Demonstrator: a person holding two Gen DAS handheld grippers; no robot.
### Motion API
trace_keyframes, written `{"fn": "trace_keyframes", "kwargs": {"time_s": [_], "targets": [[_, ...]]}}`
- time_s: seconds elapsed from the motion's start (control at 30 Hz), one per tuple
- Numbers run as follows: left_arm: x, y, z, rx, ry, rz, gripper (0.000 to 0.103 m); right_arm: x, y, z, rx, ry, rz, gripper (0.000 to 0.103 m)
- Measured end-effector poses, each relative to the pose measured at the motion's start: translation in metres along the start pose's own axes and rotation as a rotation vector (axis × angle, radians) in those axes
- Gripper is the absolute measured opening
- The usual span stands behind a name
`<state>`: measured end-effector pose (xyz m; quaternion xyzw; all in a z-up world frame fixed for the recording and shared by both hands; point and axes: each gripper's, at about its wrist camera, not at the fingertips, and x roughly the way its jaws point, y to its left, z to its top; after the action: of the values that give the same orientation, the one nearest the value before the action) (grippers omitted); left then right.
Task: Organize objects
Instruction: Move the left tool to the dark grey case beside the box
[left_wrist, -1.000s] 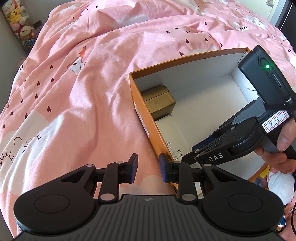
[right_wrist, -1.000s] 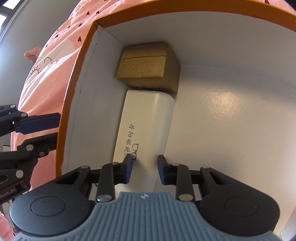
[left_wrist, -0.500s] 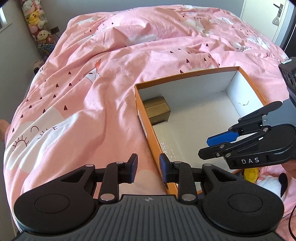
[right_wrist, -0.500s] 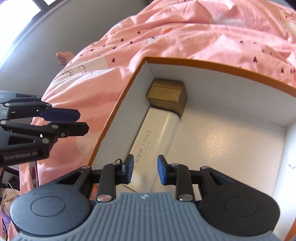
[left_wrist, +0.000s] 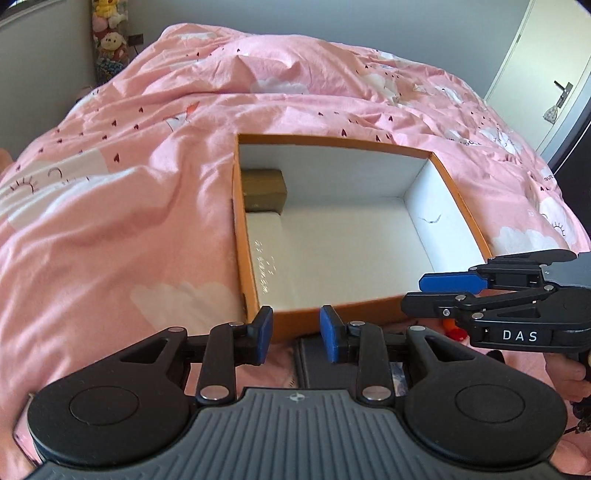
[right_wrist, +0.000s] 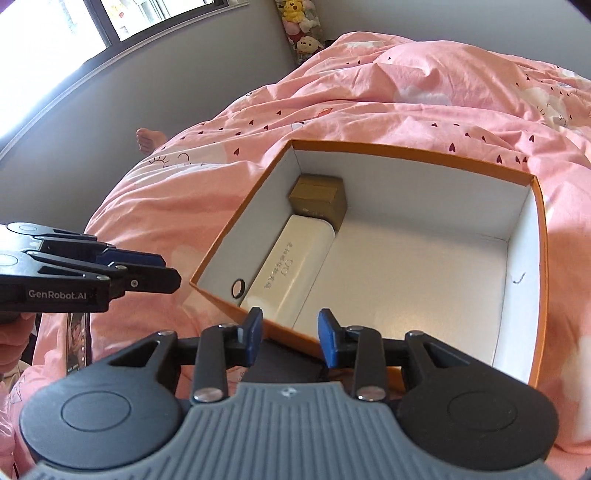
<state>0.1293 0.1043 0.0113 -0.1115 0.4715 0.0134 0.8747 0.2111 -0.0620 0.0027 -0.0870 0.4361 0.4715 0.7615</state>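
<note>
Now both claws hang empty over the near edge of the orange box on the pink bed: the left claw and the right claw each have their jaws apart, having just been opening, with nothing between them. Inside the box, the white case lies along the left wall, its far end against the small brown carton in the far corner, and a dark ring sits by the case's near end. The step in hand looks like fetching the next item. A dark flat thing lies on the bed just before the box; I cannot tell what it is. To do this well, tip the claw down, straddle the item squarely, close only once centred, then place it in the bare floor beside the case.
</note>
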Motion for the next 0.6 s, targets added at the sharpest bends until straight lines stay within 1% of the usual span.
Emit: {"fn": "trace_keyframes", "kwargs": {"time_s": [0.03,0.1,0.17,0.27,0.33,0.4,0.6], "targets": [[0.004,-0.001,-0.008,-0.013,0.011,-0.019,0.036,0.001,0.0,-0.007,0.003,0.012,-0.006,0.036],[0.014,-0.003,-0.017,-0.035,0.029,-0.049,0.04,0.006,-0.001,-0.019,0.019,0.038,-0.007,0.036],[0.025,-0.005,-0.026,-0.054,0.05,-0.06,0.042,0.014,-0.004,-0.03,0.043,0.076,-0.01,0.036],[0.042,-0.004,-0.038,-0.09,0.093,-0.056,0.042,0.027,-0.008,-0.042,0.068,0.118,-0.022,0.036],[0.05,-0.004,-0.044,-0.097,0.103,-0.046,0.043,0.033,-0.009,-0.049,0.078,0.138,-0.033,0.036],[0.06,-0.001,-0.051,-0.119,0.108,-0.047,0.051,0.04,-0.011,-0.054,0.089,0.155,-0.043,0.042],[0.081,0.008,-0.056,-0.178,0.138,-0.051,0.058,0.064,-0.019,-0.059,0.088,0.223,-0.104,0.045]]}}
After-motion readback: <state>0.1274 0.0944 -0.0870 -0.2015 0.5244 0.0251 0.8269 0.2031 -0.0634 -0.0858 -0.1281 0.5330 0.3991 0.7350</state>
